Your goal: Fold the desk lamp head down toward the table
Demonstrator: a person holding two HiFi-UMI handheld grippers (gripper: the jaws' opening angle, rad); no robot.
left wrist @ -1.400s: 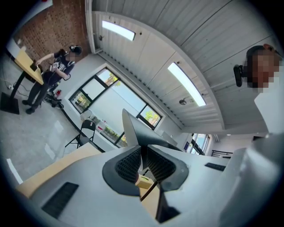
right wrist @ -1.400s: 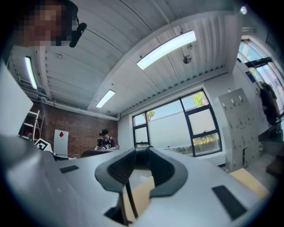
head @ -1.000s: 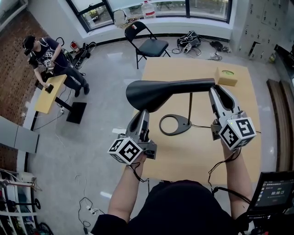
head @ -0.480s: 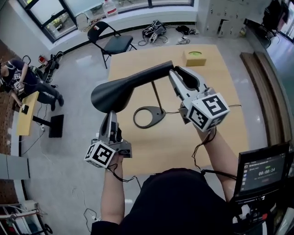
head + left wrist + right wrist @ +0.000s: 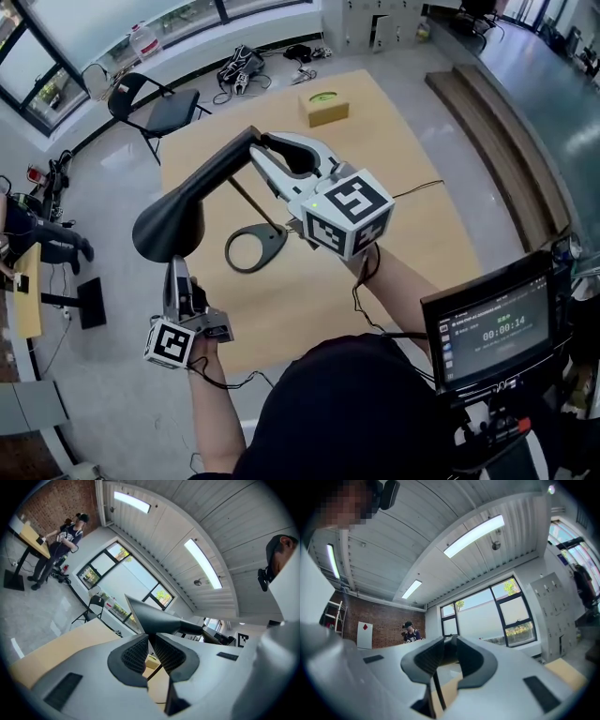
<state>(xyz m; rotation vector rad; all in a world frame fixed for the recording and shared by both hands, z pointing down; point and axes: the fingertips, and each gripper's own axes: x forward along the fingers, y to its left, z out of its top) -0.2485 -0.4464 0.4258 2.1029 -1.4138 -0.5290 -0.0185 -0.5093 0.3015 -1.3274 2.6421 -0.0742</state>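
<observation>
My left gripper pinches the rim of the lamp head, and my right gripper clamps the neck. I'd tip the head down slowly, keeping the base planted.

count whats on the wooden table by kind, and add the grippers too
desk lamp: 1
box: 1
grippers: 2, left gripper and right gripper
total: 4
</observation>
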